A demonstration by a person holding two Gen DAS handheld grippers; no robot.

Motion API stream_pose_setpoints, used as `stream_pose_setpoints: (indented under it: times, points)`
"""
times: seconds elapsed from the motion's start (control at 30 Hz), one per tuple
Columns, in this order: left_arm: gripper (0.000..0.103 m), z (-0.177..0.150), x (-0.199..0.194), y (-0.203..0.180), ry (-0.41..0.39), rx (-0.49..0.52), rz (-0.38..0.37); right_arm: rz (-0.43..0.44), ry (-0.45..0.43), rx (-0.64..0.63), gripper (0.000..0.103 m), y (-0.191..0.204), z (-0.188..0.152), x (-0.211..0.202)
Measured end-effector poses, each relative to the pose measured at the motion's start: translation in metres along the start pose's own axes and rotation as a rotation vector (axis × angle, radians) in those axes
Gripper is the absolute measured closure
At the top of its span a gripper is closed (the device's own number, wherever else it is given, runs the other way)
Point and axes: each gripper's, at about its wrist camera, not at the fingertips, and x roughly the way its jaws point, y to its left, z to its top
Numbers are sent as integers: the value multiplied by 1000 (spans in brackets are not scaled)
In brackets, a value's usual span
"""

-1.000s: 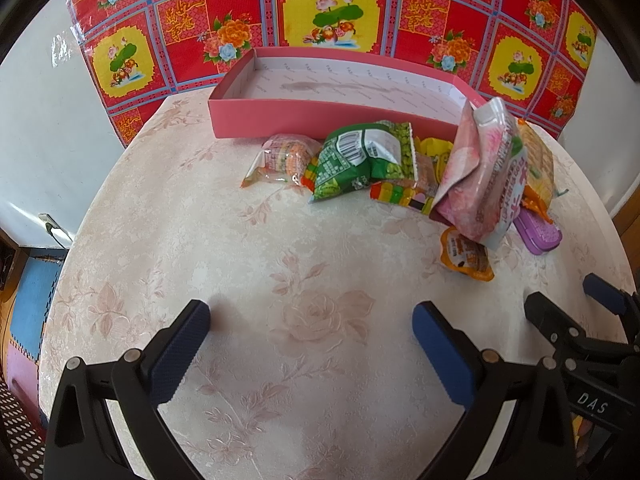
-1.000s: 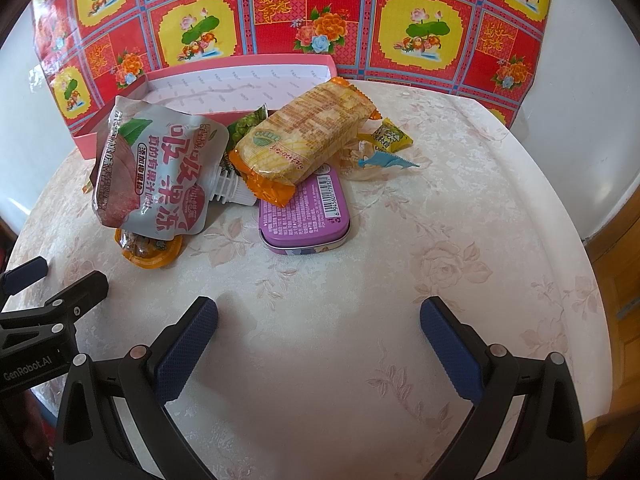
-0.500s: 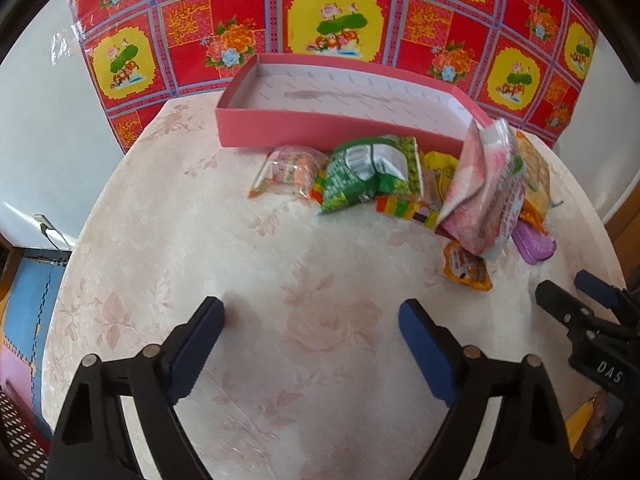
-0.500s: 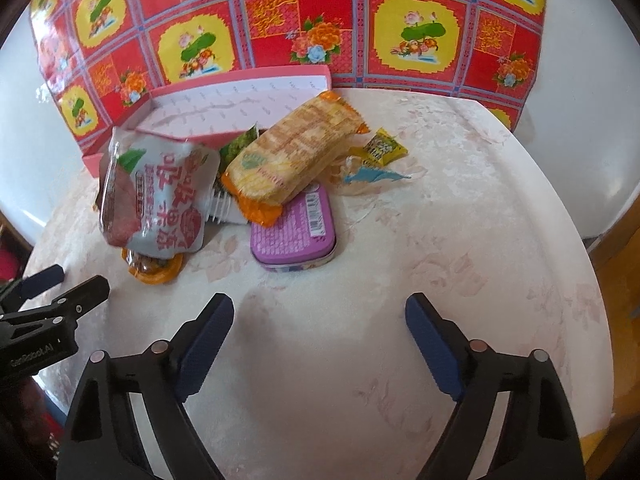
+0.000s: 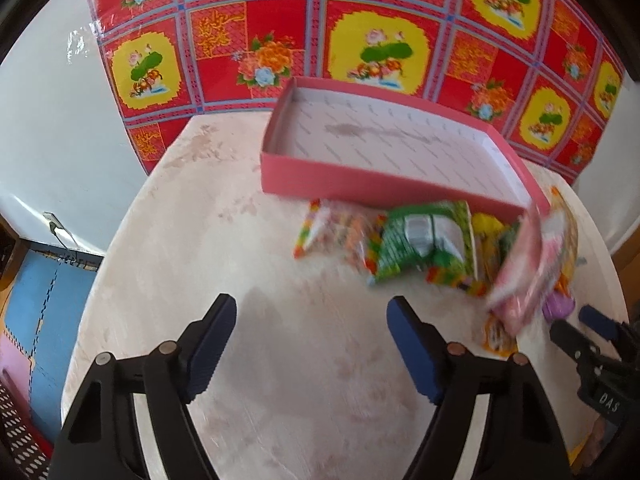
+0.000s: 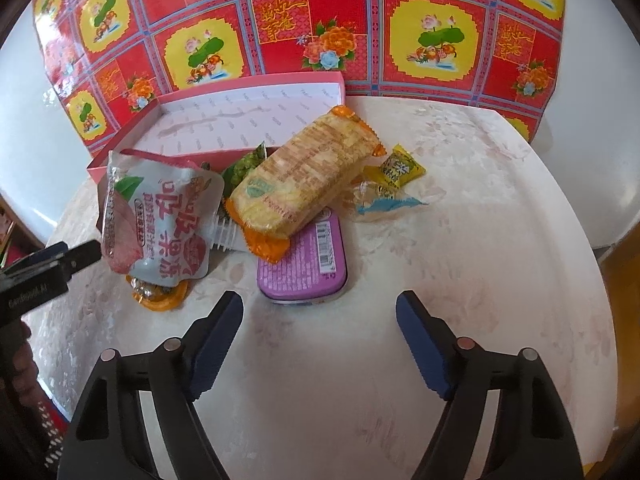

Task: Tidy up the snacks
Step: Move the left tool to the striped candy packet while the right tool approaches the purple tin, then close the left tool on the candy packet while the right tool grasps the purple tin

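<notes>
A heap of snacks lies in front of a shallow pink box (image 5: 360, 184) (image 6: 248, 120) that holds nothing. The heap has a green bag (image 5: 424, 244), a clear candy bag (image 5: 340, 232), a pink-and-white jelly pouch (image 6: 160, 220) (image 5: 524, 280), an orange cracker pack (image 6: 308, 172), a purple tin (image 6: 308, 268), a small orange packet (image 6: 160, 296) and yellow sweets (image 6: 400, 168). My left gripper (image 5: 312, 336) hovers over bare table, its jaws closing with nothing between them. My right gripper (image 6: 320, 332) hovers just short of the purple tin, its jaws closing on nothing.
The round table (image 6: 500, 240) has a pale floral cloth. A red and yellow patterned sheet (image 6: 320, 28) hangs on the wall behind the box. The table's right half (image 6: 520, 280) is bare cloth. Blue floor mats (image 5: 36, 300) show below the left edge.
Both grippers' jaws have narrowed. The left gripper has pulled back and up, so the box and heap sit farther right in its view. The right gripper has tilted slightly.
</notes>
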Motion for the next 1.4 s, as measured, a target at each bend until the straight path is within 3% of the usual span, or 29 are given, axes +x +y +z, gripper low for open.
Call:
stream_pose_setpoints:
  times: [0.43, 1.0, 1.1, 1.17, 1.4]
  points:
    - [28, 28, 20, 0, -13, -16, 10, 7, 2, -17, 27, 0, 13, 6]
    - [28, 32, 39, -6, -6, -19, -7, -4, -9, -49, 27, 4, 17, 11]
    - [31, 34, 40, -6, -12, -12, -6, -12, -11, -58, 27, 5, 17, 11]
    - [40, 35, 41, -6, -16, -12, 17, -11, -11, -59, 27, 5, 18, 11]
    - [41, 34, 42, -6, -23, 1, 26, -25, -17, -69, 27, 7, 19, 11]
